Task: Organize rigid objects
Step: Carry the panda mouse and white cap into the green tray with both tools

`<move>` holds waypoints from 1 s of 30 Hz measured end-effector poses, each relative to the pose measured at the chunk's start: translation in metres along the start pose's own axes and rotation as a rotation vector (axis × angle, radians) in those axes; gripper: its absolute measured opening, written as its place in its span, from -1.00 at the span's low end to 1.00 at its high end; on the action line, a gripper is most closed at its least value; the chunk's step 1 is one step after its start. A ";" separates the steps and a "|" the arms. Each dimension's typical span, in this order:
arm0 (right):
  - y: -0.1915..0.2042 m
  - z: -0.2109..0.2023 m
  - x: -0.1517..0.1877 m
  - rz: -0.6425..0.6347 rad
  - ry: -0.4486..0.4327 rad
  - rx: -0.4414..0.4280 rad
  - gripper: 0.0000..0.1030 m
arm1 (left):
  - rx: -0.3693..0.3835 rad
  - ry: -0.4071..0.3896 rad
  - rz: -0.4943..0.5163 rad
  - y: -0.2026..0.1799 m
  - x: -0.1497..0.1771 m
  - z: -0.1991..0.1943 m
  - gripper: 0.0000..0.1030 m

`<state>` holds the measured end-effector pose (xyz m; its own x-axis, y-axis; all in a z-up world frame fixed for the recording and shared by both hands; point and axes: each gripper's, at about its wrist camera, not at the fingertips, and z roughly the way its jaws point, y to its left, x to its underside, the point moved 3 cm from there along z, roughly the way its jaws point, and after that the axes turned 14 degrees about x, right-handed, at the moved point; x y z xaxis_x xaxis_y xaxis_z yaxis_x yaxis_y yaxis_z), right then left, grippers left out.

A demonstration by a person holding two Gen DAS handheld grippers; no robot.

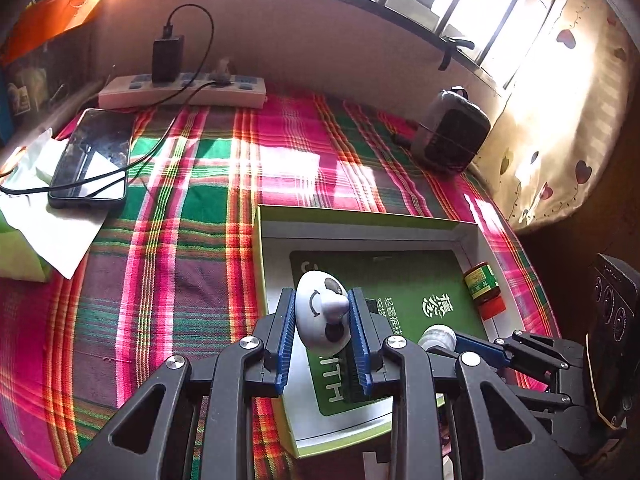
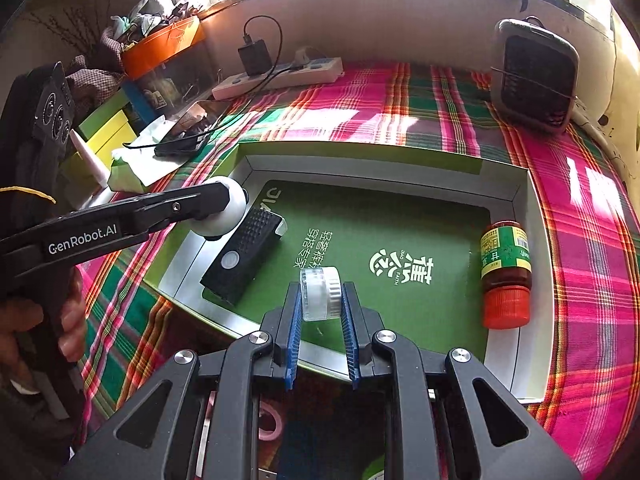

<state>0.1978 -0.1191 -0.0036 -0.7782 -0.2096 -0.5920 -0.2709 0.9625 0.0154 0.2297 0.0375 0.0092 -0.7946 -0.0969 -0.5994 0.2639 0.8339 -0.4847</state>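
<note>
The left gripper (image 1: 322, 312) is clamped on a white knob (image 1: 323, 310) — a rounded white piece with dark markings — held above the near-left part of a shallow box (image 1: 360, 216). In the right wrist view the same knob (image 2: 224, 210) sits at the tip of the left gripper (image 2: 216, 200), just above a black block (image 2: 244, 256) lying inside the box (image 2: 360, 156) at its left side.

The right gripper (image 2: 320, 300) has its fingers closed on a small jar (image 2: 320, 294), clear with a white ribbed cap, over the box's green floor near the near edge. A bottle (image 2: 506, 272) with a red cap and green label lies on its side against the right wall of the box, well apart from both grippers.

The box rests on a plaid cloth (image 1: 180, 260). At far left a phone (image 1: 94, 158) lies on tissue, with a power strip (image 1: 182, 90) behind it along the wall — a charger plugged in, it seems. A small heater (image 2: 536, 76) stands at far right.
</note>
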 end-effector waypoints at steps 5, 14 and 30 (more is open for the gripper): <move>0.006 0.005 -0.001 -0.010 0.006 -0.004 -0.61 | -0.004 -0.002 0.003 0.002 -0.001 0.002 -0.51; 0.011 0.007 -0.002 -0.021 0.000 -0.002 -0.61 | -0.008 -0.019 -0.012 0.006 -0.005 0.003 -0.51; 0.015 0.008 -0.001 -0.028 -0.010 0.011 -0.61 | -0.122 -0.003 0.083 -0.004 -0.006 0.013 -0.51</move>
<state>0.1993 -0.1036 -0.0086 -0.7646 -0.2352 -0.6001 -0.2864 0.9580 -0.0105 0.2404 0.0272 0.0060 -0.7712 -0.0265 -0.6360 0.2600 0.8989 -0.3527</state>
